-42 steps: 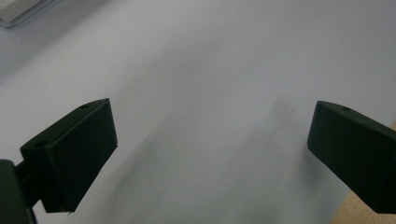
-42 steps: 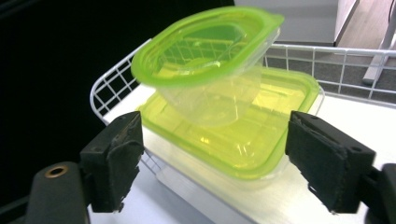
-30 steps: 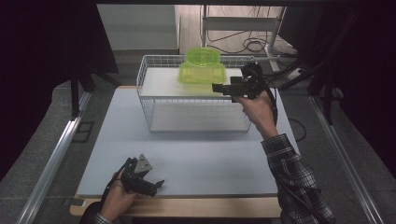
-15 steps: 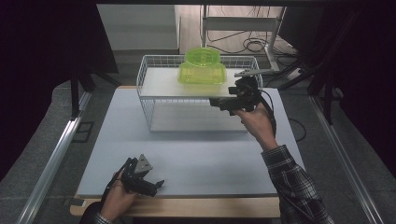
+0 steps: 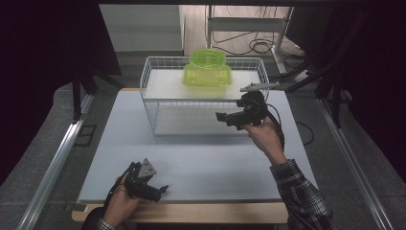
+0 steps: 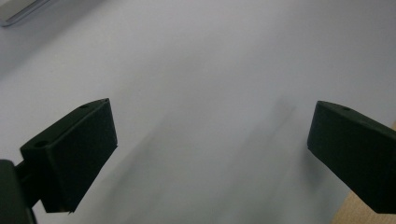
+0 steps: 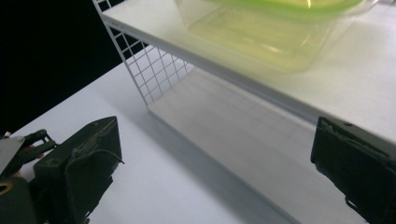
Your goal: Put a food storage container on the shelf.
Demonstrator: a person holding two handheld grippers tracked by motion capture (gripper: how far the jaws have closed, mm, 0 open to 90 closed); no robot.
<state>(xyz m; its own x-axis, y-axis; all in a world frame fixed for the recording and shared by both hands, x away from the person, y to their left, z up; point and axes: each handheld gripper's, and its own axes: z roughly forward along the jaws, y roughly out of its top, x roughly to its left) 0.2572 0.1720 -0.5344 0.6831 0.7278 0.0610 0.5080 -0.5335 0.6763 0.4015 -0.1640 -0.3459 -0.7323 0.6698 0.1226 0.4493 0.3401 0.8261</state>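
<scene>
Hovering just in front of the white wire rack (image 5: 158, 103), right gripper (image 5: 225, 117), jaws spread wide with nothing between them, held above the pale table mat (image 5: 201, 163) by the right hand (image 5: 261, 134) in a plaid sleeve (image 5: 299, 196). Seen along its own jaws in the right gripper view (image 7: 215, 163): the rack's mesh side (image 7: 154, 65) and white shelf edge ahead, the green container (image 7: 271, 32) on top of that shelf, well clear of the jaws and untouched.

Resting at the near left corner of the mat, left gripper (image 5: 160, 189), held in the left hand (image 5: 122, 203), grey three-cornered plate on top. Jaws wide apart in the left gripper view (image 6: 210, 154), only bare mat (image 6: 201, 70) between them, a strip of wooden table edge (image 6: 364, 217) at the lower right.

Sitting far on the rack's upper shelf, slightly right of its middle, the translucent green container (image 5: 207, 72), lid on. Beyond the table, cables (image 5: 253, 45) on the floor at the far side.
</scene>
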